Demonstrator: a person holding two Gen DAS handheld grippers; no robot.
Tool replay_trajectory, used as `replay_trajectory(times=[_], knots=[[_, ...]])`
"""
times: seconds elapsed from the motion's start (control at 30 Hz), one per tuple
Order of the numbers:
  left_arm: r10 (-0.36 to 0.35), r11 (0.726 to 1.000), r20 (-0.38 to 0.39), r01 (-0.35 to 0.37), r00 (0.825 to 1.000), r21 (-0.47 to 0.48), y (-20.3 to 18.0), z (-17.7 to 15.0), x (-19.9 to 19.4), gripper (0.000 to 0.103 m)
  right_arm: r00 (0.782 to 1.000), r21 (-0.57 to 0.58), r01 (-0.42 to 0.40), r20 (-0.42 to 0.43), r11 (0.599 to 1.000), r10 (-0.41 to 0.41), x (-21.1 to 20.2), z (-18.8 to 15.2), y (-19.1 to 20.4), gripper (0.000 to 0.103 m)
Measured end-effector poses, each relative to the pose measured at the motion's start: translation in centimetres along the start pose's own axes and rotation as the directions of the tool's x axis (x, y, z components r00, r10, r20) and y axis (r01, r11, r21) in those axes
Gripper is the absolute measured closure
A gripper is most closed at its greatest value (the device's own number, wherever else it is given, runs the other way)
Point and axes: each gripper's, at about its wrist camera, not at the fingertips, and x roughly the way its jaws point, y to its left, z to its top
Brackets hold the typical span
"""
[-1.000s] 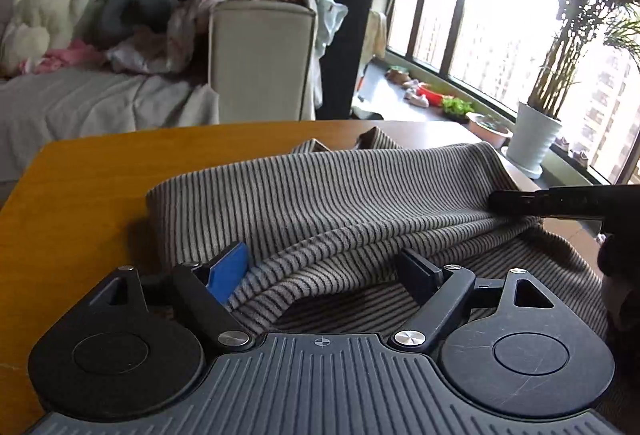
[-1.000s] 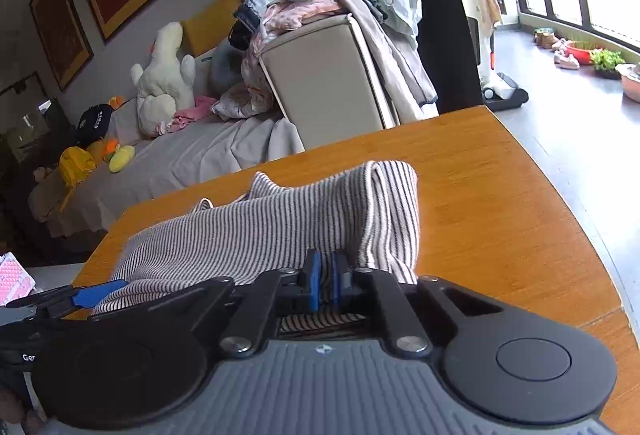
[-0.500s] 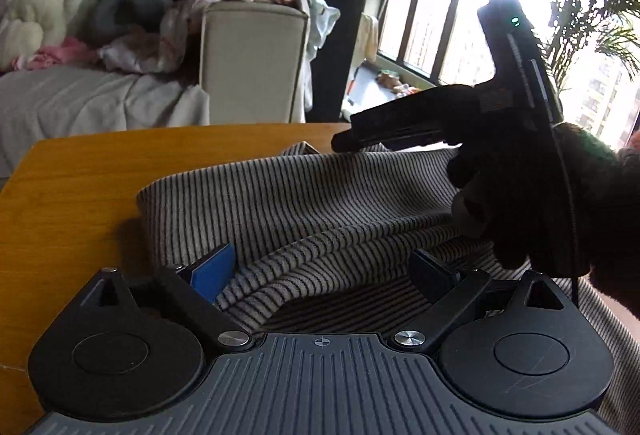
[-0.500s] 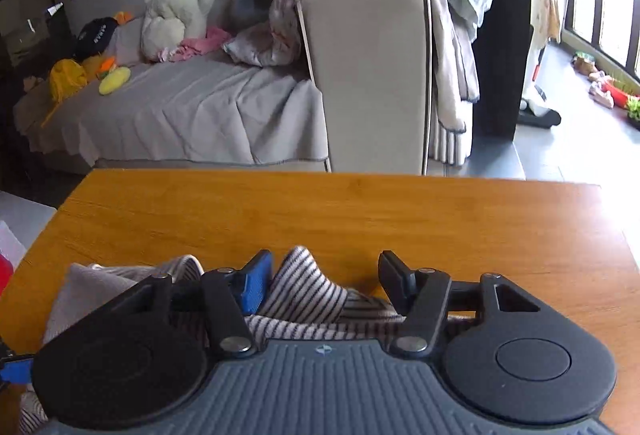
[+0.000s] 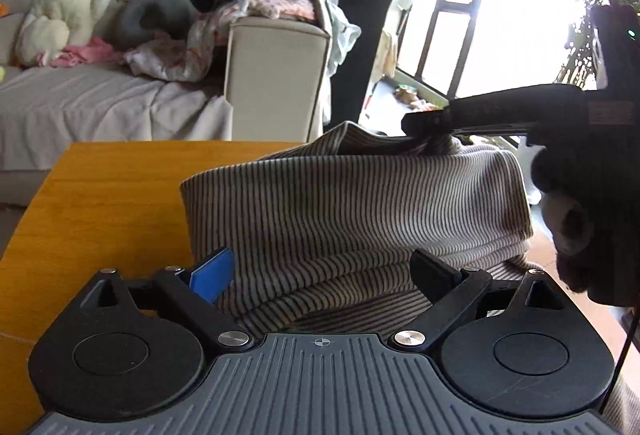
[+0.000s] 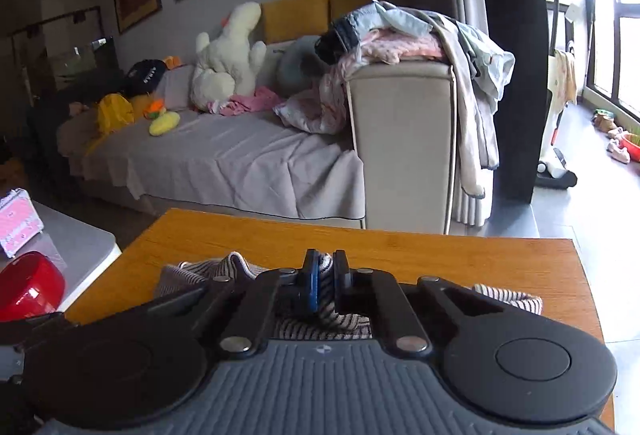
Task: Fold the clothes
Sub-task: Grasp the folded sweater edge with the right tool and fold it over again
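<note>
Wooden table (image 6: 440,255): right hand-held gripper (image 6: 325,277) now clamps striped garment (image 5: 360,203) (previously open).

right hand-held gripper (image 6: 325,281) pinching striped garment (image 6: 328,309), wooden table (image 6: 460,255)

Left gripper (image 5: 326,271): black linkage arms, blue pad, silver pivot screws, ribbed grey housing, crosshair mark.

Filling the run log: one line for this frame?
task: fold clothes | left gripper: open over striped garment | right gripper: shut on striped garment, far edge | wooden table
</note>
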Motion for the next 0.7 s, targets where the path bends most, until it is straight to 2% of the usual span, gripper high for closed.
replay_trajectory(times=[0.17, 0.27, 0.4, 0.5, 0.57, 0.63, 0.67, 0.7], knots=[[-0.017, 0.999, 0.100, 0.013, 0.995, 0.034, -0.7, 0.5, -6.0, 0.001, 0.998, 0.026, -0.056, 0.023, 0.998, 0.056, -6.6, -2.9, 0.9, 0.097], [-0.009, 1.000, 0.144, 0.011, 0.990, -0.010, 0.1, 0.6, -9.1, 0.000, 0.996, 0.060, -0.088, 0.010, 0.994, 0.087, -9.7, -5.8, 1.4, 0.097], [0.002, 0.998, 0.131, 0.007, 0.991, -0.068, 1.0, 0.9, -10.3, 0.000, 0.993, 0.100, -0.097, -0.058, 0.990, 0.103, -11.5, -10.4, 1.9, 0.097], [-0.014, 0.998, 0.117, 0.021, 0.993, -0.060, 0.5, 1.0, -10.2, 0.000, 0.988, 0.104, -0.096, -0.109, 0.990, 0.108, -12.5, -12.9, 2.3, 0.097], [-0.021, 0.999, 0.105, 0.025, 0.994, -0.043, 0.0, 1.0, -9.8, 0.000, 0.990, 0.078, -0.085, -0.106, 0.993, 0.093, -13.8, -13.3, 2.6, 0.096], [-0.020, 0.999, 0.069, 0.022, 0.997, -0.027, -0.3, 0.7, -9.0, 0.007, 0.996, 0.061, -0.070, -0.052, 0.996, 0.073, -15.6, -12.6, 2.2, 0.094], [-0.018, 1.000, 0.045, 0.019, 0.999, -0.020, -0.4, 0.4, -8.5, 0.018, 0.998, 0.062, -0.052, -0.021, 0.997, 0.053, -16.4, -12.0, 1.9, 0.092], [-0.015, 1.000, 0.016, 0.015, 1.000, -0.014, -0.4, 0.1, -7.9, 0.023, 1.000, 0.067, -0.021, 0.011, 0.998, 0.020, -17.0, -11.5, 1.4, 0.079]])
